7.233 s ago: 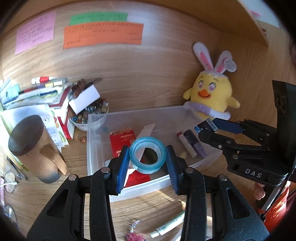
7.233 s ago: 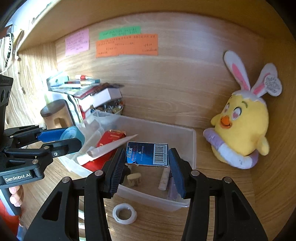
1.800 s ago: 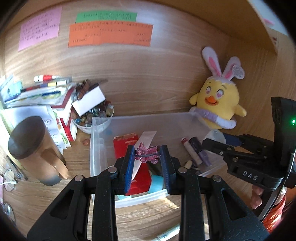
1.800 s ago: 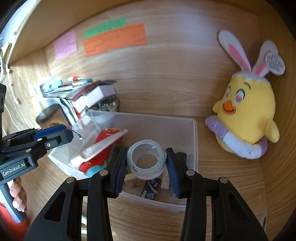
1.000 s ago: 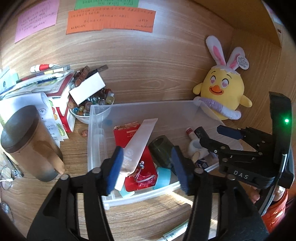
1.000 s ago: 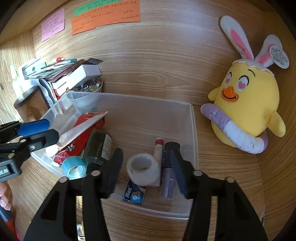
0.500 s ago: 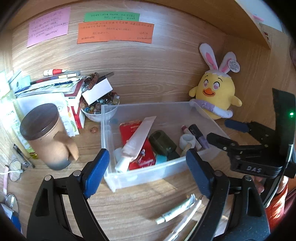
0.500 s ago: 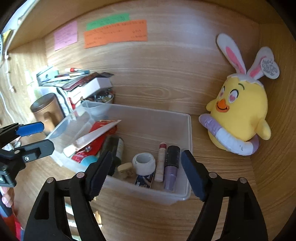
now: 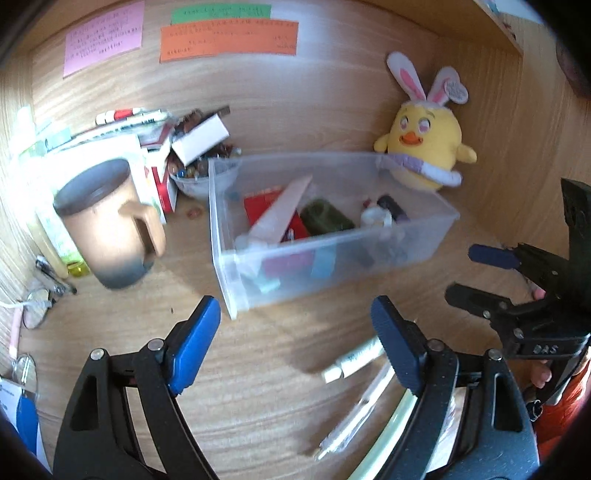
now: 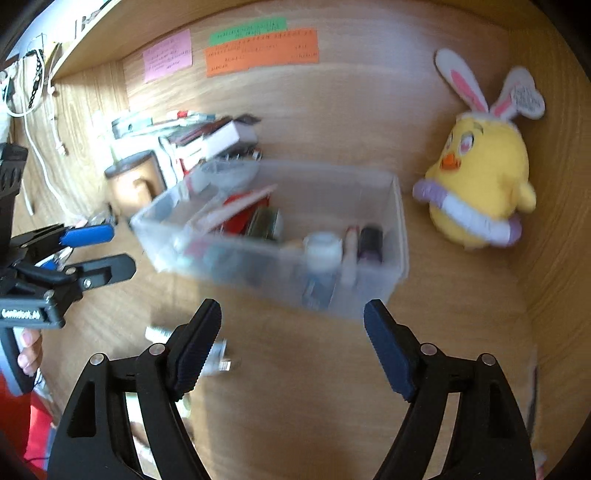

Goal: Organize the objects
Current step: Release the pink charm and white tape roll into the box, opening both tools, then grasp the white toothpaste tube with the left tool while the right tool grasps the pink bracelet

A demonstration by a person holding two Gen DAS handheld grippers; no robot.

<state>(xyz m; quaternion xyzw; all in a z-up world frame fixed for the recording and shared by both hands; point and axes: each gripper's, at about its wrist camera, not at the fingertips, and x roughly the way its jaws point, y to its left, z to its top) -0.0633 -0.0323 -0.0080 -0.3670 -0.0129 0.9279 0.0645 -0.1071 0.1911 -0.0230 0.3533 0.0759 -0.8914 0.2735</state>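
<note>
On the far left of the wooden desk (image 9: 258, 369) stands a brown mug (image 9: 107, 225) with a dark lid, its handle turned toward the clear plastic bin (image 9: 332, 254). Behind the mug is a pile of books and papers (image 9: 122, 140), and a small bowl of beads (image 9: 195, 177) sits just beside the bin's back left corner.

The left gripper (image 9: 295, 332) has its blue jaws wide apart, with only bare desk between them. They have just been opening.

The bin sits in the middle of the desk. Its long side runs left to right, with the right end turned a little farther back. Inside it lie a red packet (image 9: 266, 206), a pale tube (image 9: 280, 218) leaning across it and pointing up toward the back right, a dark green bottle (image 9: 325, 218), a white tape roll (image 9: 373, 218) and a dark purple stick (image 9: 395, 208).

In front of the bin, near the left gripper's right jaw, a small white tube (image 9: 354, 360) and a clear pen (image 9: 354, 413) lie on the desk. Both are slanted, with their far ends toward the back right.

The right gripper (image 10: 291, 339) is also wide apart and holds nothing. Its jaws have just been opening too. The bin is just past its tips.

A yellow chick toy (image 9: 424, 147) with bunny ears sits behind the bin's right end, against the wooden wall. Pink, green and orange notes (image 9: 229, 35) are stuck on the wall.
</note>
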